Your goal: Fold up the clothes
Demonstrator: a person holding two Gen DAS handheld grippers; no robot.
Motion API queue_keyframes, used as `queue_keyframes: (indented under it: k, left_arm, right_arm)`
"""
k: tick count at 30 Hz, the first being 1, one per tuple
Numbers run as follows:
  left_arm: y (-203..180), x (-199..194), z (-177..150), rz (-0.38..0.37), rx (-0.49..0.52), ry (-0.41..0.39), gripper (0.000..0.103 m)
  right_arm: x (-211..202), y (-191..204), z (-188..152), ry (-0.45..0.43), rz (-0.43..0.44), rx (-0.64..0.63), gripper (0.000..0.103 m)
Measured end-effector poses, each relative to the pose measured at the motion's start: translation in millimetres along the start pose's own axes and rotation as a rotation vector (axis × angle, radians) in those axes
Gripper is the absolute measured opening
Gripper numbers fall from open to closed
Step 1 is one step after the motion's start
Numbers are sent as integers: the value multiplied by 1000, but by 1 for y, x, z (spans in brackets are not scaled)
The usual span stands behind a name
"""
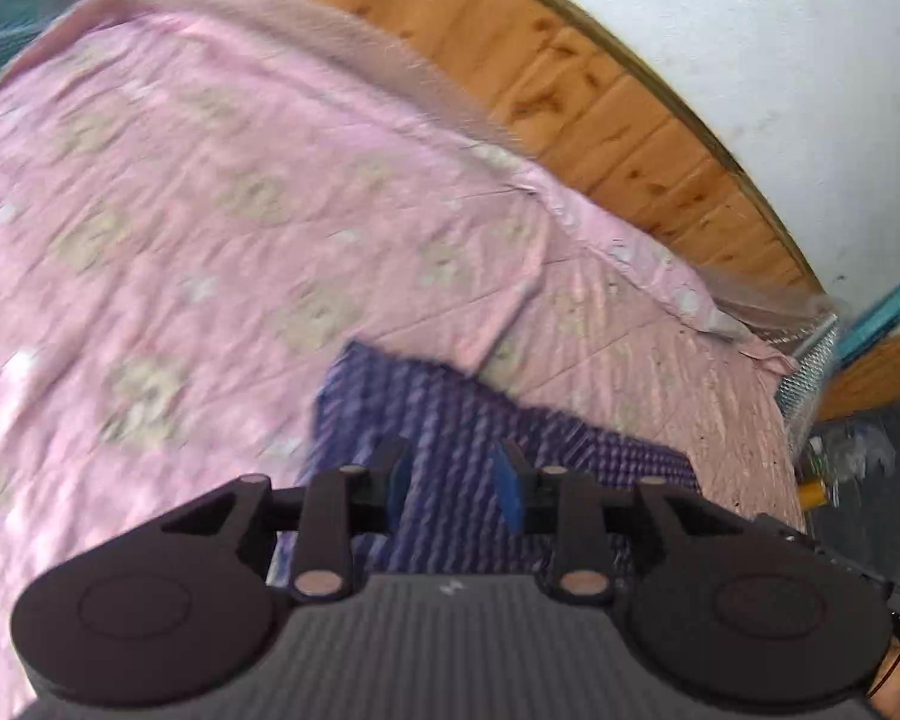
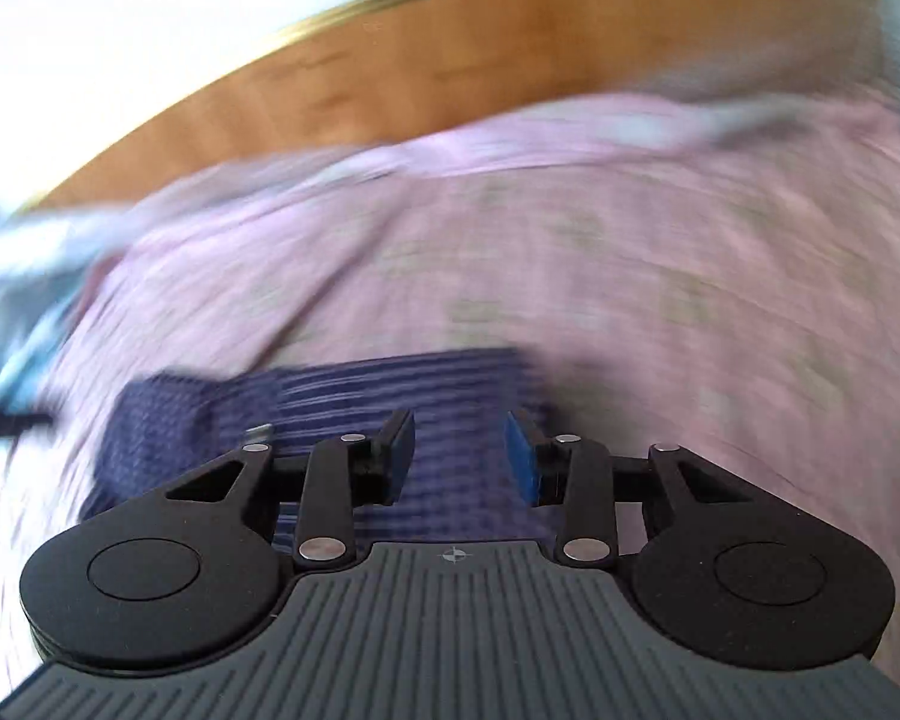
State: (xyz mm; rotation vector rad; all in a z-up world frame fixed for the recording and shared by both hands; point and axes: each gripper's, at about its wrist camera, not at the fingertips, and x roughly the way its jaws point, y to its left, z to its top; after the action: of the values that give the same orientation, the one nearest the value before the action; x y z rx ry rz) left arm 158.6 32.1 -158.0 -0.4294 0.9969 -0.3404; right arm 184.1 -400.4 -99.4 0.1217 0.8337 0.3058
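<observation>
You are holding your left gripper (image 1: 453, 480) above a dark blue-purple knitted garment (image 1: 450, 414) that is lying flat on a pink bed sheet with a pale floral print (image 1: 180, 210). Its jaws are standing apart, the blue pads (image 1: 507, 480) showing with only air between them; nothing is being pinched. In the left wrist view the garment is sitting near the sheet's folded-back edge, with bare pinkish mattress (image 1: 660, 372) to the right and a wooden headboard (image 1: 570, 78) beyond.

Your right gripper (image 2: 459, 456) is hovering over the same garment (image 2: 390, 384), jaws likewise spread and gripping nothing. From this side the cloth is looking like a folded rectangle with a thicker lump at its left end. The right wrist view is blurring heavily, so finer detail of the folds is not readable. A white wall (image 1: 750, 60) is rising behind the headboard.
</observation>
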Motion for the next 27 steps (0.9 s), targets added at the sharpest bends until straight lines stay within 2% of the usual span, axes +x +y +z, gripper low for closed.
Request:
queue_keyframes:
  k: [2,4,6,7,9,10,12,13,14,16,18,19,20,21,22,24,25,26,27]
  left_arm:
    - [-9,38,9,1,37,28,32]
    - [-4,62,8,21,40,61,31]
    - [7,78,4,55,26,90,22]
    - [13,85,2,71,20,104,16]
    - [22,97,-2,102,7,130,14]
    - [18,88,-1,102,10,124,13]
    - [3,55,-3,67,49,79,23]
    - [-2,40,-6,51,65,66,34]
    - [-2,31,-16,37,72,79,36]
    - [1,17,-37,21,82,109,36]
    - [17,27,-63,84,75,163,35]
    - [26,33,-75,109,69,183,29]
    - [34,36,-83,111,58,168,26]
    - [38,33,-86,98,41,136,26]
    - [40,29,-85,93,-1,141,26]
    - [44,11,-84,50,-83,131,32]
    - [46,-1,-86,21,-102,115,42]
    - [46,-13,-90,3,-119,107,51]
    - [46,-20,-95,-17,-137,113,55]
  right_arm:
    - [31,22,4,12,-3,-119,37]
    - [62,25,7,96,-9,-158,37]
    - [93,20,-1,212,-53,-199,32]
    - [103,14,-8,252,-71,-220,24]
    - [95,5,-15,231,-41,-232,23]
    - [88,1,-15,232,-37,-227,23]
    - [58,4,-14,183,-34,-223,26]
    - [41,8,-15,147,-19,-226,26]
    - [26,10,-19,129,13,-218,29]
    - [14,9,-34,156,75,-167,31]
    - [27,1,-65,242,74,-142,31]
    - [32,-5,-80,256,69,-135,31]
    - [29,-10,-87,210,89,-118,31]
    - [26,-14,-87,214,92,-91,31]
    - [22,-17,-86,217,92,-59,33]
    - [6,-24,-77,210,82,36,42]
    - [-4,-31,-77,190,82,88,50]
    - [-14,-36,-77,172,76,130,51]
    - [-21,-39,-78,161,55,147,51]
